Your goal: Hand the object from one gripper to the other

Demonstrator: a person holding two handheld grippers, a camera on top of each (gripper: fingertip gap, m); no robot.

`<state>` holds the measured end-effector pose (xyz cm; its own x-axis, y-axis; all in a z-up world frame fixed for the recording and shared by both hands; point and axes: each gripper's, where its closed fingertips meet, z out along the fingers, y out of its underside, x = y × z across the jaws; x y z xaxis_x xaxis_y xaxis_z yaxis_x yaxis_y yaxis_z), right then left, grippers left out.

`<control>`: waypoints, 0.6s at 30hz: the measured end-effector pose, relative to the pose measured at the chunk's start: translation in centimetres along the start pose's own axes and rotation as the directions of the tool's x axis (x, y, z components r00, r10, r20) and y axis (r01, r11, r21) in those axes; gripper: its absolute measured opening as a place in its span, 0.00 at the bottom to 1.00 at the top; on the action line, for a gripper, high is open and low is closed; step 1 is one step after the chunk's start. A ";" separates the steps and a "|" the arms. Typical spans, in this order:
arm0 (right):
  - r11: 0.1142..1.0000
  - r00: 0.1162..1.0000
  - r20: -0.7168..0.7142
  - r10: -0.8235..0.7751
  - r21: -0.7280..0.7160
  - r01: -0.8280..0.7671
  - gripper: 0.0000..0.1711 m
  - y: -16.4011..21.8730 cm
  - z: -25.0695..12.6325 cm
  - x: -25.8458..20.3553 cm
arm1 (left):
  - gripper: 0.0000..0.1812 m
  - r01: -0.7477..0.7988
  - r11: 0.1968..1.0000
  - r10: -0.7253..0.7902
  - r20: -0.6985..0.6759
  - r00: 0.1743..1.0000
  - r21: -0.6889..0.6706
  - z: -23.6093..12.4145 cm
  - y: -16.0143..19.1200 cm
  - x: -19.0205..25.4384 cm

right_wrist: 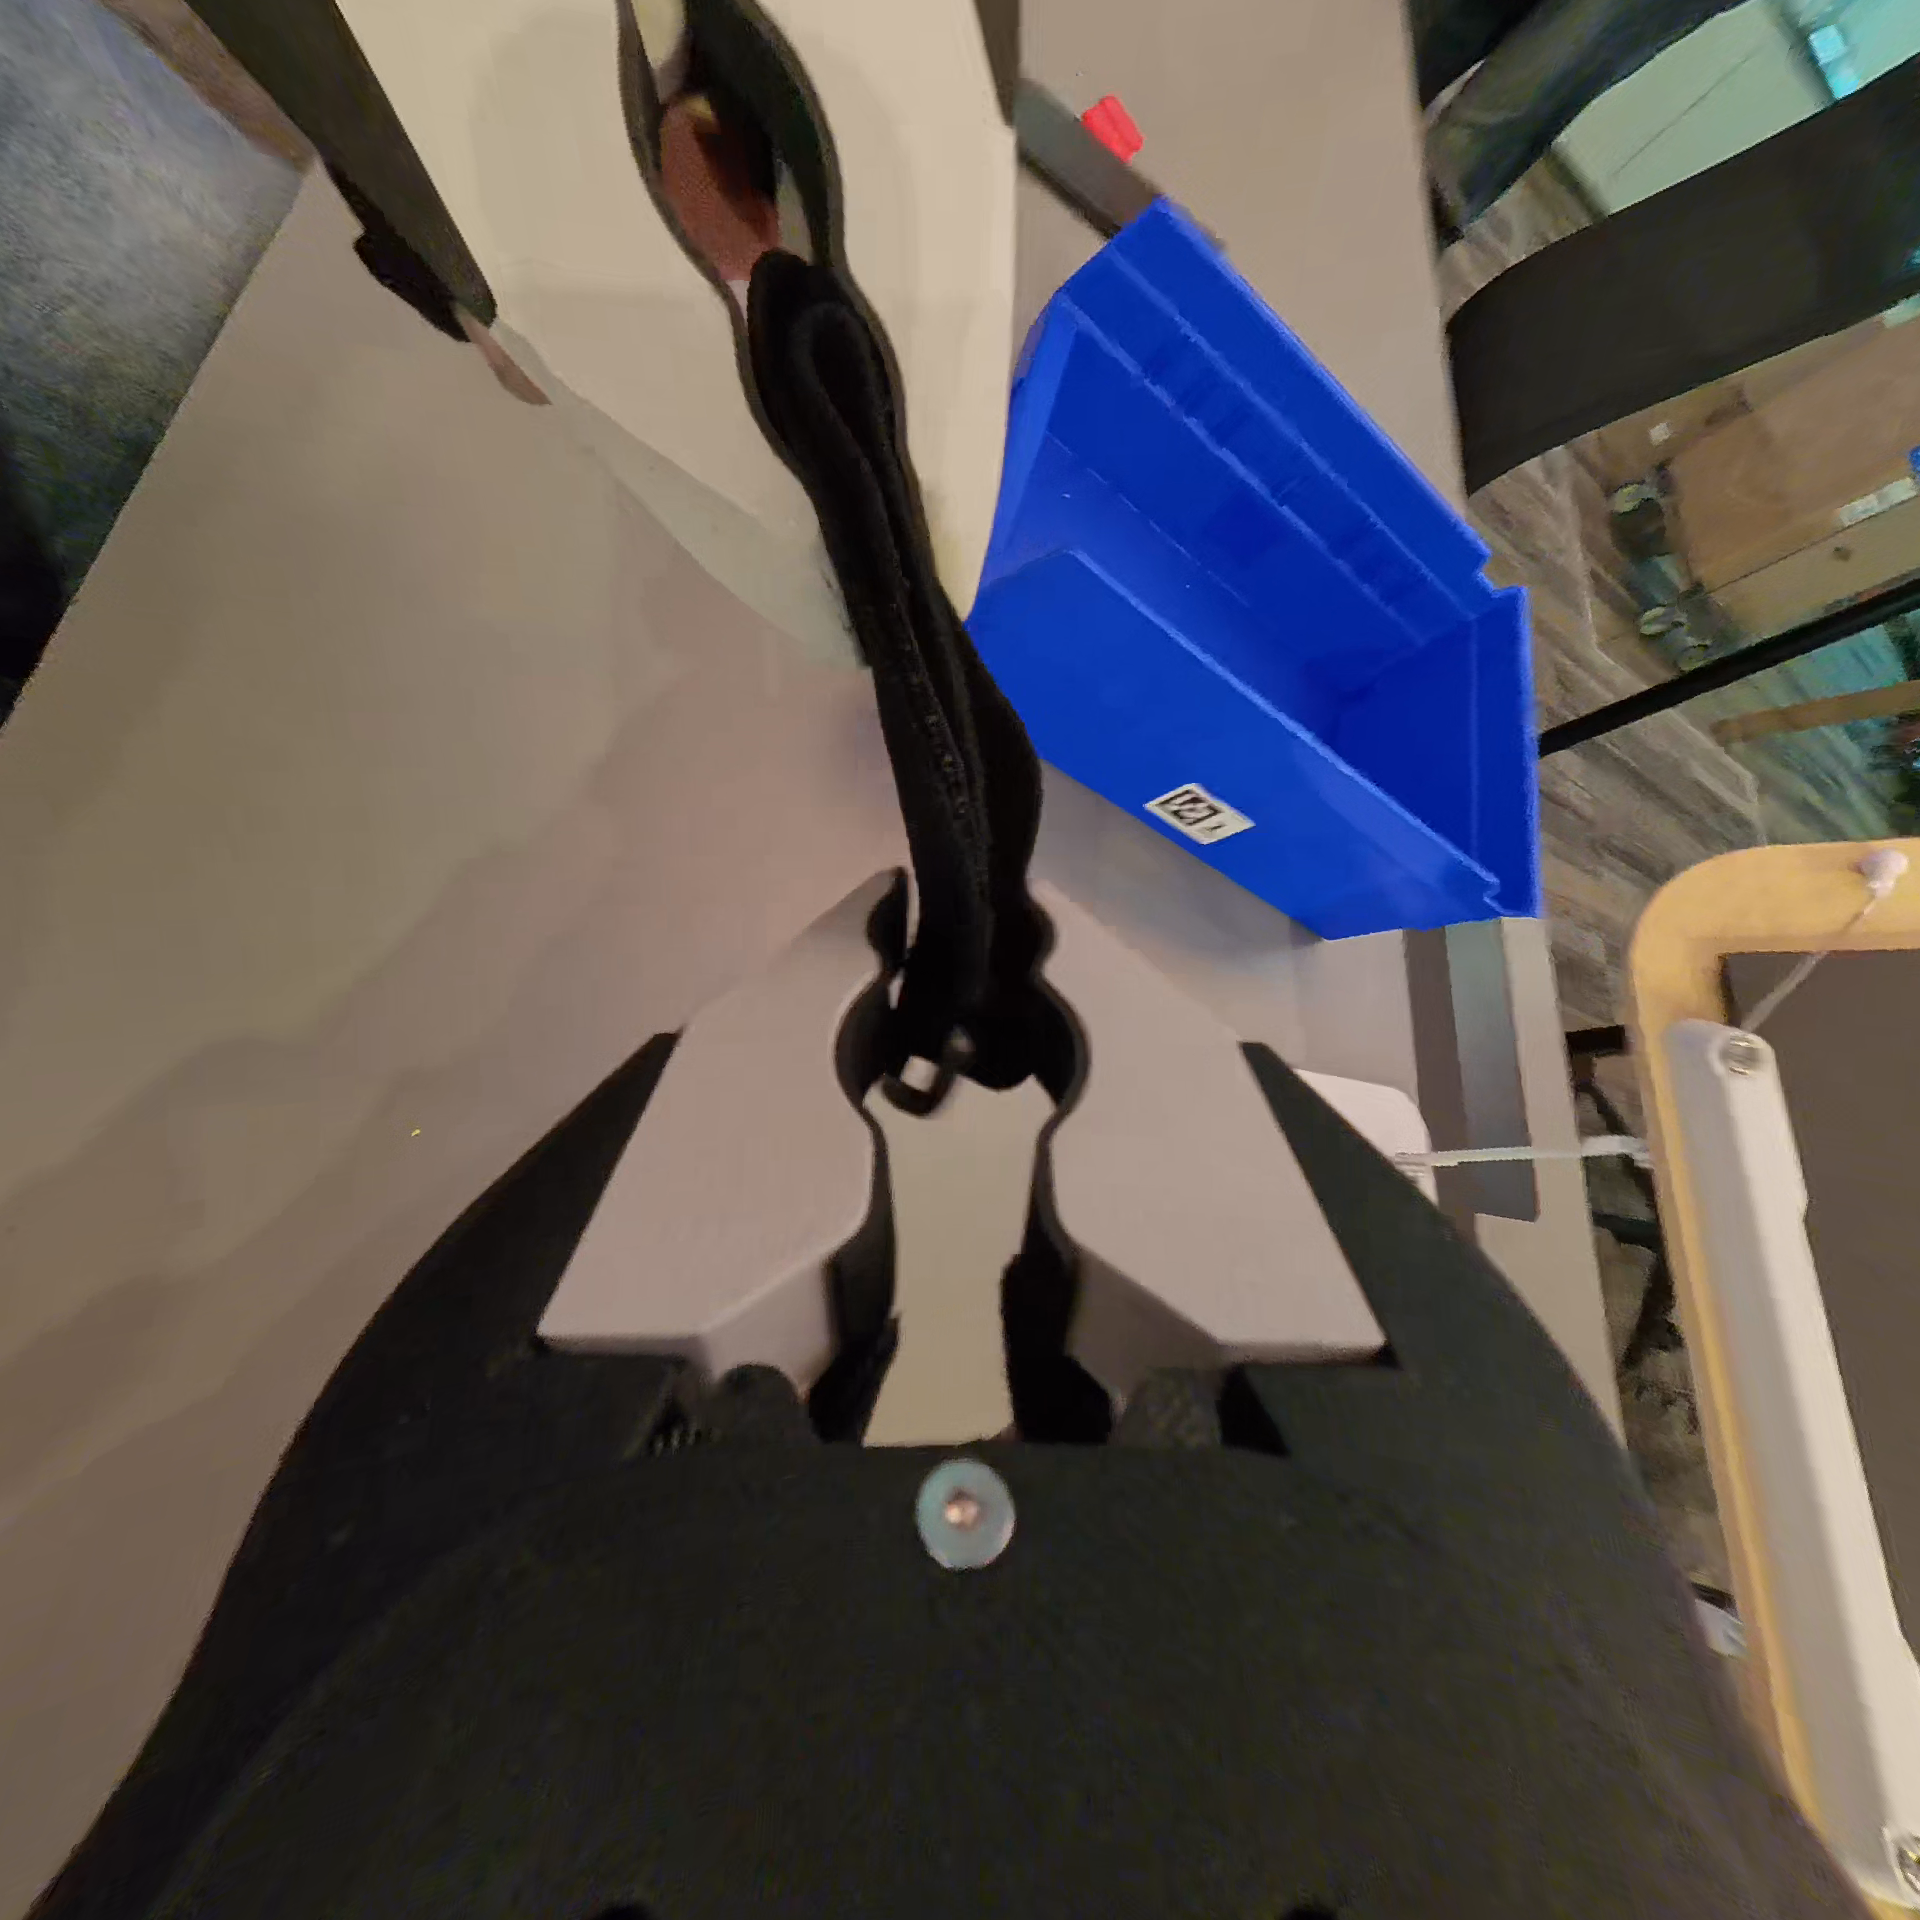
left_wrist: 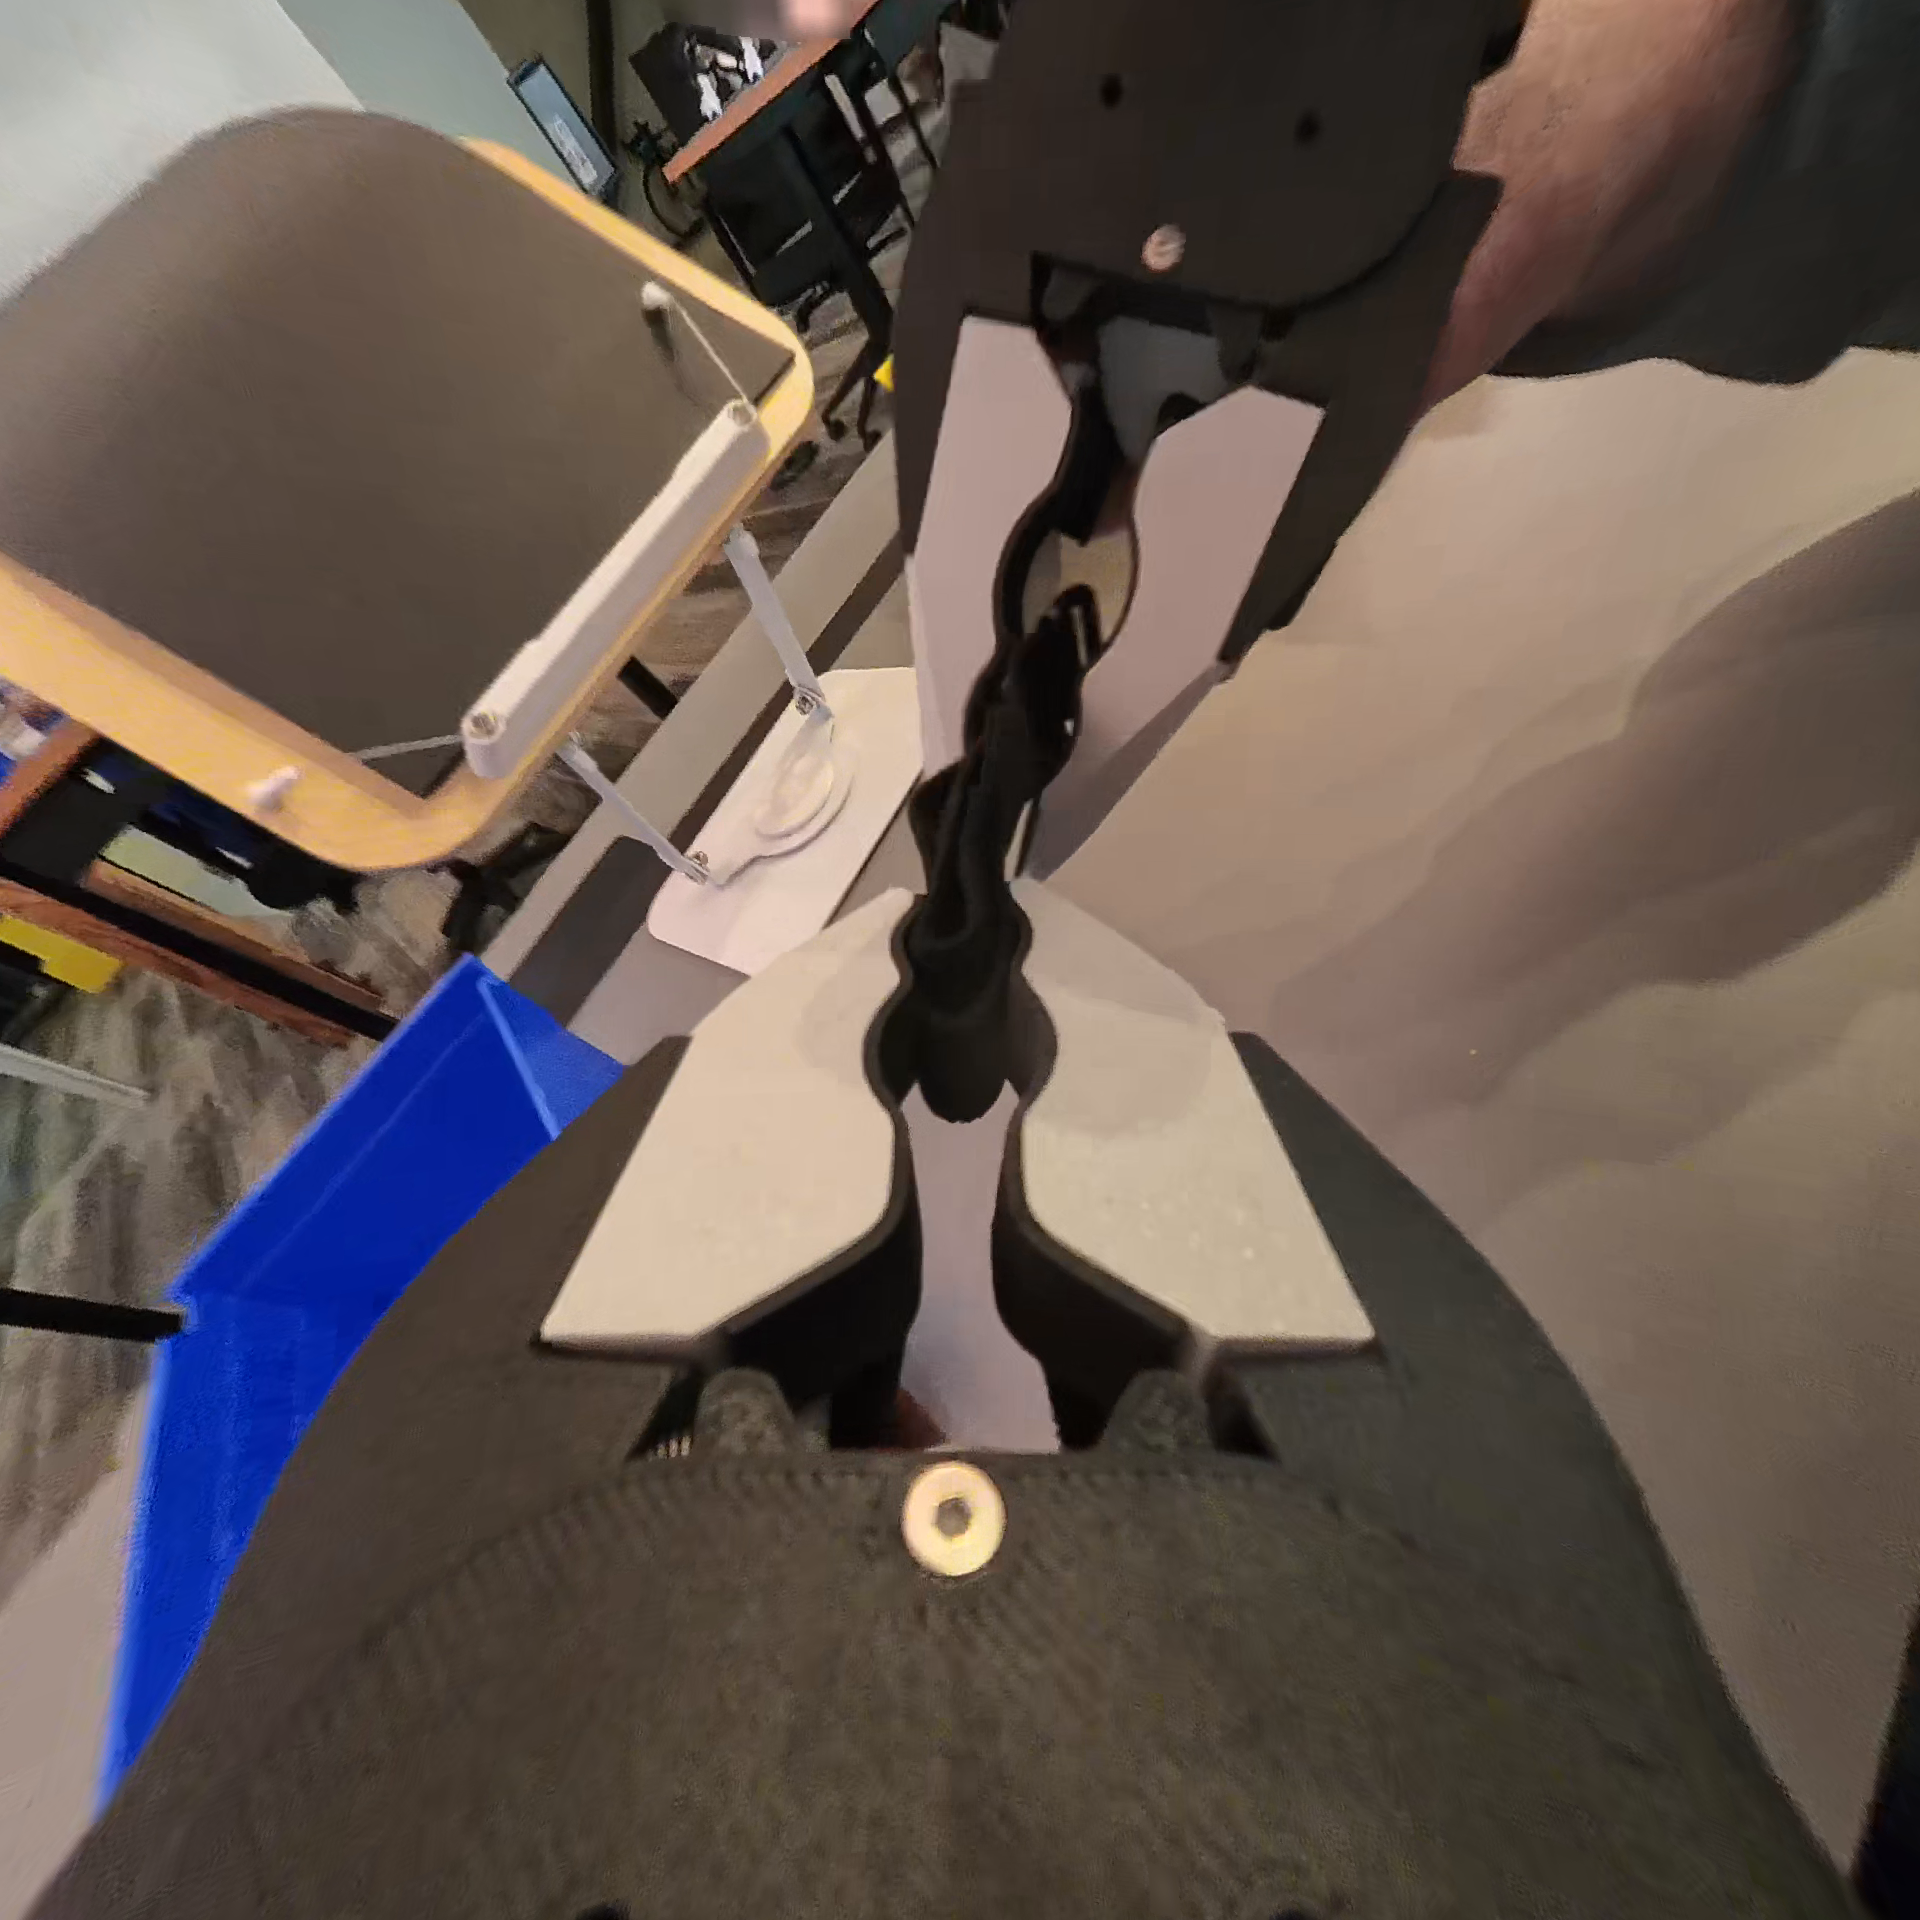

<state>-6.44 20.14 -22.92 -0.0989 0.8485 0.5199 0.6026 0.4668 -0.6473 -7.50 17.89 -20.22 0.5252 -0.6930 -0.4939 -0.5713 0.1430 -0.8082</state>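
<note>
Two grippers: both clamped on one thing, facing each other tip to tip above the desk (left_wrist: 1558, 727).
Object: a black fabric strap (left_wrist: 971, 935), bunched and folded, with a small black ring or buckle at one end; hard to say more about what it is.
Where it is: up in the air, stretched between the two sets of fingers, not touching the desk.
Left gripper (left_wrist: 961, 1049): fingers nearly together, pinching the bunched end of the strap at the notch near the tips.
Right gripper (right_wrist: 966, 1029): fingers also almost closed, gripping the end with the little ring, which sits in the round notch.
From the left wrist view: the right gripper (left_wrist: 1081, 582) comes in from the top with a person's hand (left_wrist: 1621, 187) behind it.
From the right wrist view: the left gripper (right_wrist: 748, 239) shows at the top, with the strap (right_wrist: 925, 644) running straight up into it.
Blue bin (right_wrist: 1278, 623): sits on the desk near one edge, open, with a small white sticker on one wall; nothing visible inside.
Lamp or stand thing: a wood-rimmed grey panel (left_wrist: 343, 436) on thin metal legs with a white base plate (left_wrist: 790, 831), by the same desk edge next to the bin (left_wrist: 343, 1247).
Background: carpet floor, other tables, a bit blurry.
</note>
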 end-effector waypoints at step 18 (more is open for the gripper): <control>0.665 0.382 -0.616 -0.689 -0.328 0.671 0.34 -4.6 -3.0 1.0 | 0.05 0.932 0.355 -0.798 -0.544 0.260 -0.074 -1.1 -1.6 0.2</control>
<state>-6.91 18.14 -17.72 0.0349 -0.1514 0.9878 0.5940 0.7981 0.1013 -7.15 16.70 -18.64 0.2496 -0.6788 0.6906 0.2398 -0.6476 -0.7233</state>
